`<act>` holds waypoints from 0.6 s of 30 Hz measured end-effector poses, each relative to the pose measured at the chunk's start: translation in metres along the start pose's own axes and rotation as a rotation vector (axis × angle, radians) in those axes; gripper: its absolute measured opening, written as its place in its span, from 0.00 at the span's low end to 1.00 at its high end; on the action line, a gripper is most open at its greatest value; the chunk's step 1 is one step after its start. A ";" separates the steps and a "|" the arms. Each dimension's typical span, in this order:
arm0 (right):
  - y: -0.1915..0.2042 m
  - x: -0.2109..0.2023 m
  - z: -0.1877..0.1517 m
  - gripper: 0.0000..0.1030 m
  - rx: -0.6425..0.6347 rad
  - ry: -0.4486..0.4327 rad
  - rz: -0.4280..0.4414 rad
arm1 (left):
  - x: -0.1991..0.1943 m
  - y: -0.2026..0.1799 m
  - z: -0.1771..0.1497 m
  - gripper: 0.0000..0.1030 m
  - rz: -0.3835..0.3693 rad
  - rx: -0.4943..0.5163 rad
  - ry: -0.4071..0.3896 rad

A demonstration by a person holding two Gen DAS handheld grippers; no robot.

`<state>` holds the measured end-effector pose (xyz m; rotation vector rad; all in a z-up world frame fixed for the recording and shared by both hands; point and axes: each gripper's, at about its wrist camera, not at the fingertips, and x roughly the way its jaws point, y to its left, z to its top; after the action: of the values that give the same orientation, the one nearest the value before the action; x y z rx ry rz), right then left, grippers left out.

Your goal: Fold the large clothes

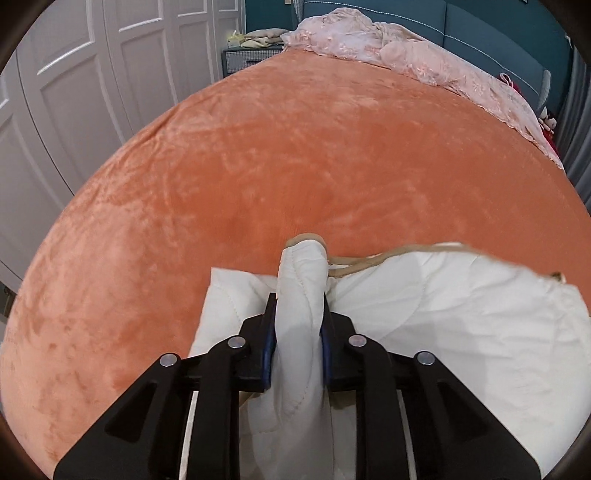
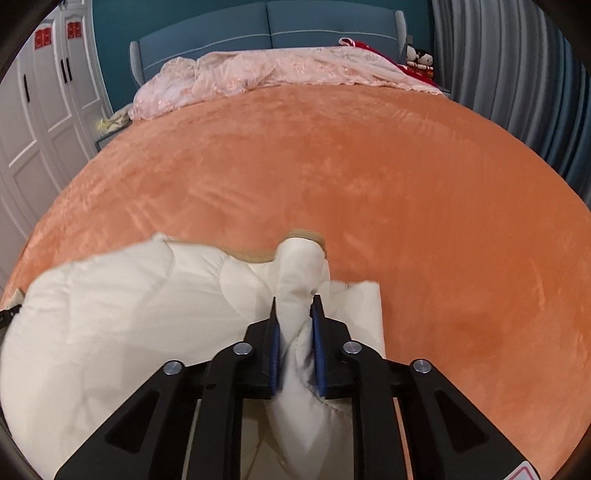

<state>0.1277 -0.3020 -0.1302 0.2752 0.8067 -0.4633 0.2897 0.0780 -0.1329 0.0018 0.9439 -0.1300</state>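
Two grippers, the left gripper (image 1: 300, 314) and the right gripper (image 2: 296, 314), each pinch one top corner of the white quilted garment (image 1: 443, 325), stretched sideways between them at the near edge of the orange bed (image 1: 258, 166).

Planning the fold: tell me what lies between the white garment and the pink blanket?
Only bare orange bedspread between the white garment and pink blanket, in both views.

Both wrist cams are sitting low at the orange bed's (image 1: 295, 166) (image 2: 332, 166) foot edge, facing the blue headboard (image 1: 498, 29) (image 2: 269, 33), close over the white garment (image 1: 443, 314) (image 2: 129, 314); both are sharing those.
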 end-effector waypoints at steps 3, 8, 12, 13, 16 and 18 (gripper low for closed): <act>0.001 0.008 -0.008 0.17 0.000 -0.005 -0.010 | 0.005 -0.005 -0.007 0.21 0.023 0.021 -0.028; 0.006 0.018 -0.010 0.19 -0.022 -0.020 -0.045 | 0.012 -0.010 -0.012 0.22 0.049 0.037 -0.052; 0.007 0.020 -0.009 0.22 -0.025 -0.017 -0.048 | 0.014 -0.010 -0.010 0.23 0.050 0.033 -0.044; 0.007 0.020 -0.009 0.23 -0.022 -0.013 -0.050 | 0.014 -0.010 -0.010 0.23 0.054 0.036 -0.042; 0.004 0.000 0.004 0.28 -0.005 -0.015 -0.082 | 0.004 -0.009 0.000 0.30 0.072 0.044 -0.005; 0.003 -0.038 0.009 0.30 0.022 -0.124 -0.077 | -0.026 -0.003 0.008 0.39 0.097 0.029 -0.043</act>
<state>0.1120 -0.2920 -0.0961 0.2336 0.6936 -0.5566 0.2809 0.0774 -0.1074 0.0709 0.8969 -0.0534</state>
